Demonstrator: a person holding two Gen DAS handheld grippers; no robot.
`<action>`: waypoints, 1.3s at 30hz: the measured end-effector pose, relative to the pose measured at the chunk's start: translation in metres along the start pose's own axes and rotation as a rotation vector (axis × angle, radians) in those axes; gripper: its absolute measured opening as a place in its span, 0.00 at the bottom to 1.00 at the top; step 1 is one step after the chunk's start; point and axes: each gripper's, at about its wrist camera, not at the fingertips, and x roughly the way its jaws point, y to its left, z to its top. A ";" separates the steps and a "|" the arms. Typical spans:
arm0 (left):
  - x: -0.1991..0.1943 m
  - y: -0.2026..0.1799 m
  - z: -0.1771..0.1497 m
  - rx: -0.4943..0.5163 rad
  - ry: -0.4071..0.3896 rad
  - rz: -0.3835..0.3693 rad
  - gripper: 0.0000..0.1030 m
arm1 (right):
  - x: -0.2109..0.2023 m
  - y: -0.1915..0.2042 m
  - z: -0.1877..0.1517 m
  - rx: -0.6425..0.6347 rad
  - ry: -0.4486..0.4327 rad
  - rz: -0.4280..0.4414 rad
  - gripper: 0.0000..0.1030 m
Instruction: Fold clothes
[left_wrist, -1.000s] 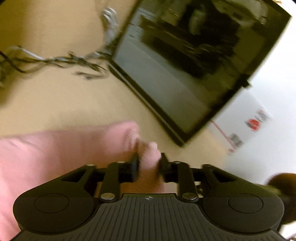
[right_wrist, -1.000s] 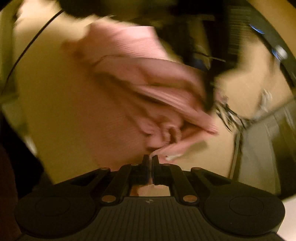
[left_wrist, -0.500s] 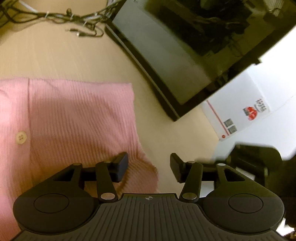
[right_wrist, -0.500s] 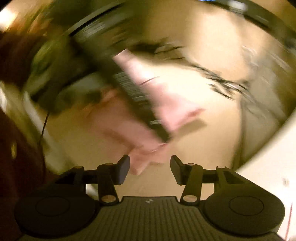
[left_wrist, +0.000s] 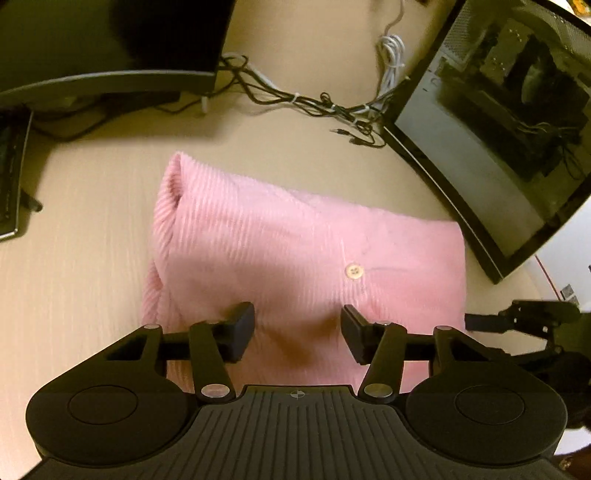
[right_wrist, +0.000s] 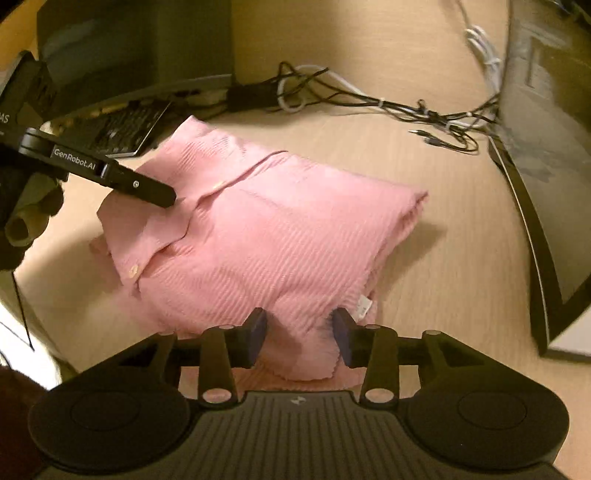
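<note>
Left gripper (left_wrist: 297, 334) and right gripper (right_wrist: 298, 334) are both hovering spread, gripping nothing, over the pink shirt (right_wrist: 273, 240), which is lying folded on the desk (left_wrist: 74, 266). Risk: a finger snagging the loose top layer could undo the fold.

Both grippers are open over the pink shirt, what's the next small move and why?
Probably lower the right gripper and close it on the loose hem bunched at the shirt's near edge, tucking it under. The fold looks nearly done, and the left gripper hangs open, holding nothing.
</note>
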 end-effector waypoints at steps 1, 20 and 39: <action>-0.003 -0.005 0.001 0.012 -0.008 0.006 0.64 | 0.001 -0.003 0.004 -0.007 0.003 0.005 0.42; 0.055 -0.013 0.043 0.066 0.005 0.044 0.78 | 0.037 -0.023 0.028 -0.151 -0.021 -0.015 0.66; 0.009 0.028 0.039 -0.138 -0.094 0.031 0.70 | 0.087 0.018 0.067 -0.258 -0.050 0.186 0.47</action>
